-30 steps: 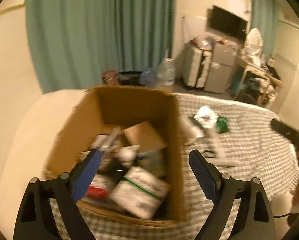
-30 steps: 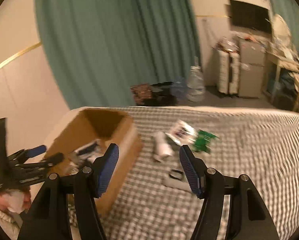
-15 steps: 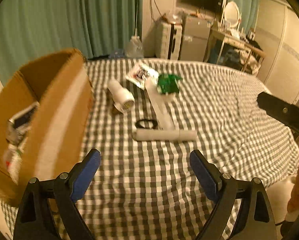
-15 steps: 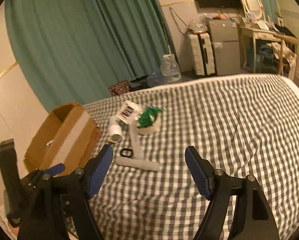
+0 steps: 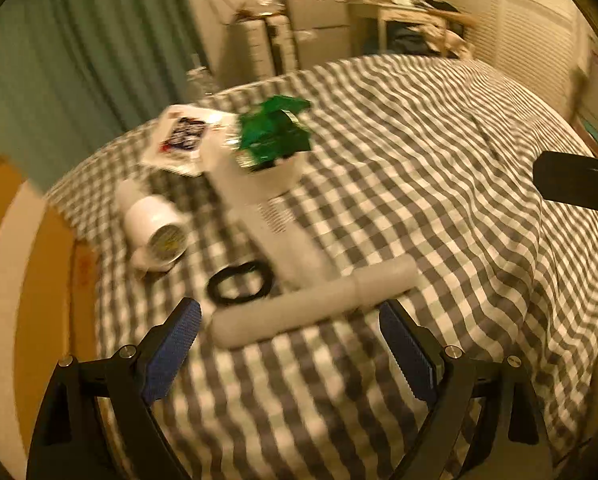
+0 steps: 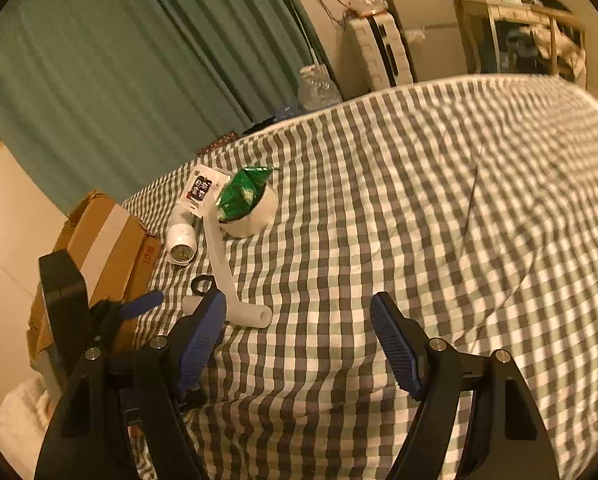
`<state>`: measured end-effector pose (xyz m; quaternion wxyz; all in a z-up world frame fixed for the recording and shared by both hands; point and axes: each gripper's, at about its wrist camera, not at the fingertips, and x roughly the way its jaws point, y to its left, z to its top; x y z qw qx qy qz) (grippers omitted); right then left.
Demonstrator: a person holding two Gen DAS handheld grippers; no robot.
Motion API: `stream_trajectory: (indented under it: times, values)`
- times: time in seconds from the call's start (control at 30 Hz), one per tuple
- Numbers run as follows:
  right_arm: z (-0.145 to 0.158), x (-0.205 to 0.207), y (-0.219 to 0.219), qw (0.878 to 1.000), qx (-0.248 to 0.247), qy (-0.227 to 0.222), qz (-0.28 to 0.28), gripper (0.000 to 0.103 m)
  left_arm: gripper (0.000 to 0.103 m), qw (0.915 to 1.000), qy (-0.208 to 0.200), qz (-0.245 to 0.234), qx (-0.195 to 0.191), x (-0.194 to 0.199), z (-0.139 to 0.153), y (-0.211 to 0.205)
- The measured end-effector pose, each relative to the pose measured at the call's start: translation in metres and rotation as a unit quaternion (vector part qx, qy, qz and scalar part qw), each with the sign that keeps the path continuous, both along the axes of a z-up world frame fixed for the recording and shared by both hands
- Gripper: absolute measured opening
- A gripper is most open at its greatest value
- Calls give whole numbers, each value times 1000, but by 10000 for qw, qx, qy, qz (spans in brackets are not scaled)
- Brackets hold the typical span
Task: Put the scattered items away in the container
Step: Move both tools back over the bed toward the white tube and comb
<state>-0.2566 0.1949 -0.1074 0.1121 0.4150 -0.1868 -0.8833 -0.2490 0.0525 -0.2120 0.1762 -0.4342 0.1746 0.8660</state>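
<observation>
The left gripper point(image 5: 289, 334) hangs released over the grey cylindrical tube point(image 5: 313, 302) lying on the checked bedspread point(image 5: 459, 240); centre its pads astride the tube's middle before clenching. The right gripper point(image 6: 297, 338) is released, holding nothing. The brown cardboard box point(image 6: 111, 240) stands left of the items

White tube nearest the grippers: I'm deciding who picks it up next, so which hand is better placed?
Left. The left gripper is open with the white tube lying just ahead between its fingers. The right gripper, also open, faces bare checked bedcover, tube off to its left.
</observation>
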Motion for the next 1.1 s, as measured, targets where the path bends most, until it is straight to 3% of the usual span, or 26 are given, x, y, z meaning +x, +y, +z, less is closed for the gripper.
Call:
stream_trajectory:
  times: [0.13,0.27,0.4,0.47,0.5,0.53,0.67,0.73,0.8,0.9,0.97,1.0,1.03,1.07,1.1]
  values:
    - [-10,-7,10,9994,-238,-218,-95,74,93,9990,-287,-322,-85,-11,-13,6]
    - [-15,-9,18,9988,-302,-352,-162,74,91,9938,-1007,-455,114,-21,-13,0]
    - [-23,-13,16,9979,-269,-567,-156,74,74,9906,-1260,-484,208,-14,3,-12]
    - [-22,-13,10,9983,-148,-544,-120,74,56,9881,-1377,-615,300,-4,8,-18]
    - [-21,-13,7,9985,-89,-528,-86,74,34,9860,-1477,-695,346,2,7,-21]
    - [-20,-12,5,9986,-46,-522,-55,74,30,9850,-1525,-724,346,2,6,-22]
    - [-21,-11,0,9984,49,-565,-33,74,33,9881,-1220,-928,152,11,1,-21]
    - [-21,-10,-2,9983,116,-567,-23,74,58,9879,-1134,-1047,130,10,2,-16]
    - [-21,-10,-5,9982,177,-573,-4,74,75,9875,-1042,-1173,141,4,0,-8]
    - [-25,-11,-5,9978,207,-637,-10,74,77,9874,-898,-1260,-341,1,-11,4]
    - [-28,-12,-5,9974,187,-698,-19,74,75,9855,-935,-1355,-420,-3,-17,8]
    - [-29,-13,-5,9973,173,-721,-13,74,61,9844,-1036,-1383,-314,-6,-18,7]
    - [-30,-13,-4,9972,169,-729,-8,74,40,9816,-1256,-1433,-103,-9,-17,6]
    - [-30,-13,-4,9972,168,-729,2,74,36,9809,-1335,-1412,-3,-11,-15,5]
    - [-31,-14,-4,9973,161,-723,23,74,24,9817,-1316,-1379,-24,-10,-13,2]
